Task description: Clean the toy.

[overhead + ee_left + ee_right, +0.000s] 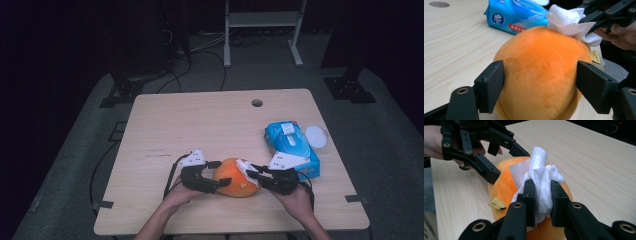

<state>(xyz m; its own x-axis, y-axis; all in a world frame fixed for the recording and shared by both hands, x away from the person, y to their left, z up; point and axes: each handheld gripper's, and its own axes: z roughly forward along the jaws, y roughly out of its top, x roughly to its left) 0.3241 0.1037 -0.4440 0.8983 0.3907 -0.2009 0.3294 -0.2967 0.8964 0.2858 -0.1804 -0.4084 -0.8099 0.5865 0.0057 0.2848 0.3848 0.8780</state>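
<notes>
Wiping is underway: right tongs (541, 202) pinch tissue (541, 180) at the orange toy's (541, 75) 3 o'clock, left tongs (540, 82) spread loosely around it.

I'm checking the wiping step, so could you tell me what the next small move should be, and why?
Probably draw the white wipe across the orange plush toy. The right hand-held gripper is shut on the bunched wipe, which rests on the toy's top, while the left hand-held gripper brackets the toy's sides, its jaws showing slight gaps.
</notes>
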